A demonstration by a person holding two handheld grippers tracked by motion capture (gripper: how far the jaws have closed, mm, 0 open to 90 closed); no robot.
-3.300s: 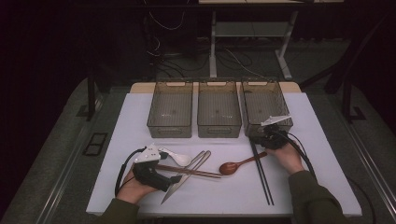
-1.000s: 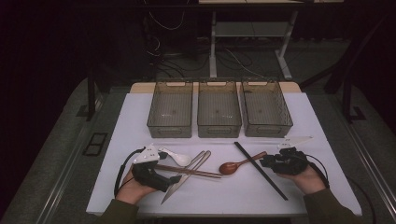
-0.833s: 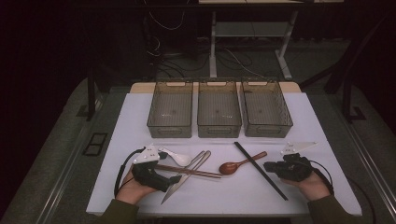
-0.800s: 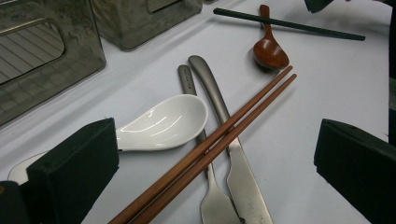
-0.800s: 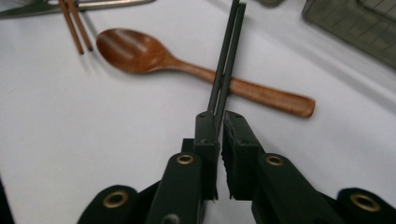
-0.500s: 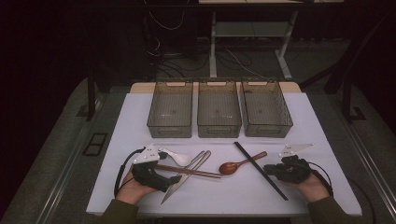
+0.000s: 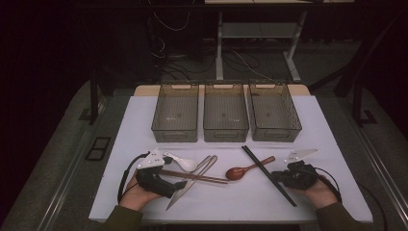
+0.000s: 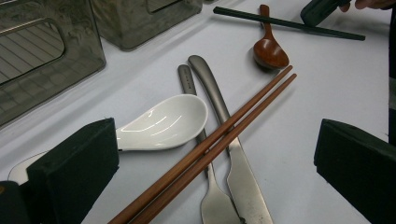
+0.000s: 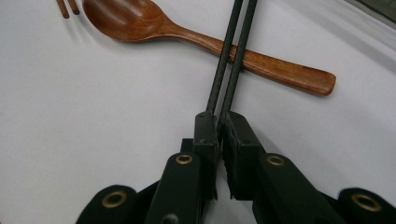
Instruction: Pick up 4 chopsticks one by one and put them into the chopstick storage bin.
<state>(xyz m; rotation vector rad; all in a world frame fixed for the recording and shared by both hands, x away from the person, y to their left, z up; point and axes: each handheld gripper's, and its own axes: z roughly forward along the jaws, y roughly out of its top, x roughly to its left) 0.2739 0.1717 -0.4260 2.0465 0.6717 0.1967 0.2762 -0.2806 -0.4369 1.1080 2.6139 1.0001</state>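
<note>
the right gripper [image 9: 218,122] has just been closing and is clamped on the black chopsticks [image 7: 267,173], which lie across the wooden spoon [image 7: 246,169] handle at the near right of the table [image 7: 337,144]. the left gripper [image 7: 163,180] rests at near left, jaws wide apart over the brown chopsticks [image 8: 210,149] and white spoon [image 8: 163,122].

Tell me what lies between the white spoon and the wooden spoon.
Between the white spoon and the wooden spoon, the left gripper view shows a fork, a knife and brown chopsticks.
</note>
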